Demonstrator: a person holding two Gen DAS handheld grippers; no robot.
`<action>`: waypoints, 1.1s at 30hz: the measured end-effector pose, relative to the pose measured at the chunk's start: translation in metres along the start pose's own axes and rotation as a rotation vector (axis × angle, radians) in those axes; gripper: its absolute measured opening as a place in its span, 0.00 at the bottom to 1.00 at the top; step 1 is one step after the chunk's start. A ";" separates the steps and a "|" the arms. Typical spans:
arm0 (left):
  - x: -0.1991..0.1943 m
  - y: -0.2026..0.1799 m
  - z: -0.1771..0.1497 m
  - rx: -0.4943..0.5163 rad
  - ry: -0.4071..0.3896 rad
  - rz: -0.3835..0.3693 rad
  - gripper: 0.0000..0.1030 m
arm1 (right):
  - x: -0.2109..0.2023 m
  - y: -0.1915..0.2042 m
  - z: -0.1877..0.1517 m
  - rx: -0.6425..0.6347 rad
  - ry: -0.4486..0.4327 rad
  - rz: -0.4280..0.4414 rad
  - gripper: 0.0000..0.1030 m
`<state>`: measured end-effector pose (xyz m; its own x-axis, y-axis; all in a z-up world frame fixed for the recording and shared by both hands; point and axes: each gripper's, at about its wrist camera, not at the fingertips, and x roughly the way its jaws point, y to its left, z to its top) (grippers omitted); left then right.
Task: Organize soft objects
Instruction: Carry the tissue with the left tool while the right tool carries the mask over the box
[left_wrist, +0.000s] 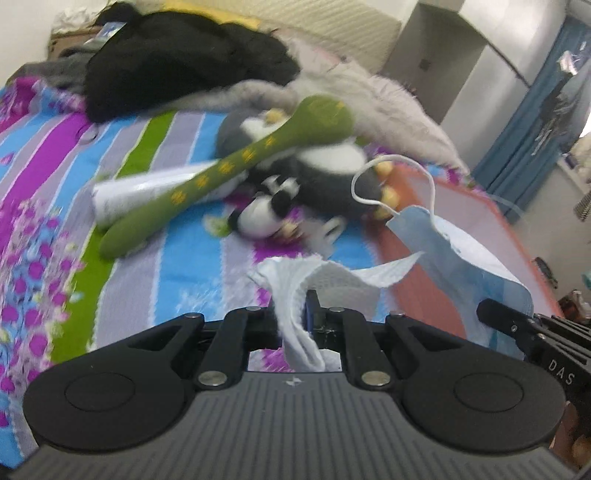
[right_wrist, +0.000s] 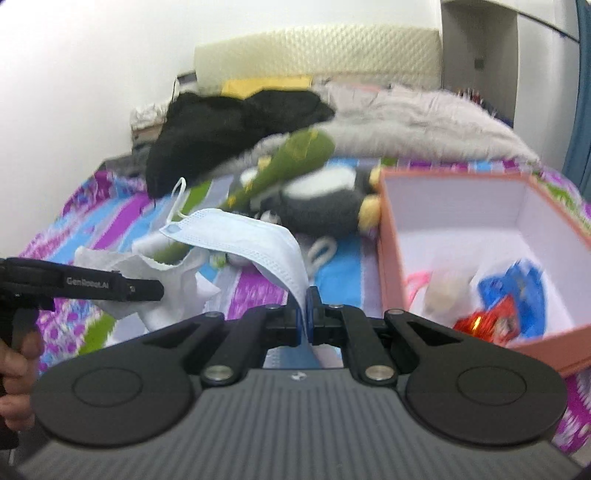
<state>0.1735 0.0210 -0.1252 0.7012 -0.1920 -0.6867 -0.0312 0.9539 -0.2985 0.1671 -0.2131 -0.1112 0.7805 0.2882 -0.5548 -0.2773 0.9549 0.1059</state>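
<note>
On our left, the left gripper (left_wrist: 300, 314) clamps a crumpled white tissue (left_wrist: 295, 291), lifted clear of the striped bedspread (left_wrist: 155, 280). Behind it, the green plush snake (left_wrist: 221, 170) lies across the grey penguin plush (left_wrist: 325, 173), with a small panda toy (left_wrist: 266, 210) in front. Moving right, our right gripper (right_wrist: 308, 314) pinches a blue face mask (right_wrist: 258, 243), hanging above the bed. Far right sits the open pink box (right_wrist: 384, 258), with wrappers inside.
</note>
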 end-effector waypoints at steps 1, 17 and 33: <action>-0.003 -0.007 0.006 0.011 -0.009 -0.007 0.13 | -0.005 -0.003 0.007 0.000 -0.014 -0.002 0.06; -0.005 -0.124 0.101 0.115 -0.098 -0.195 0.13 | -0.047 -0.080 0.089 0.035 -0.168 -0.125 0.06; 0.127 -0.225 0.098 0.279 0.204 -0.242 0.13 | 0.009 -0.193 0.054 0.199 0.114 -0.289 0.07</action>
<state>0.3396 -0.1951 -0.0801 0.5082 -0.4331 -0.7444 0.3310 0.8962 -0.2954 0.2578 -0.3911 -0.0917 0.7401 0.0057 -0.6725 0.0686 0.9941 0.0840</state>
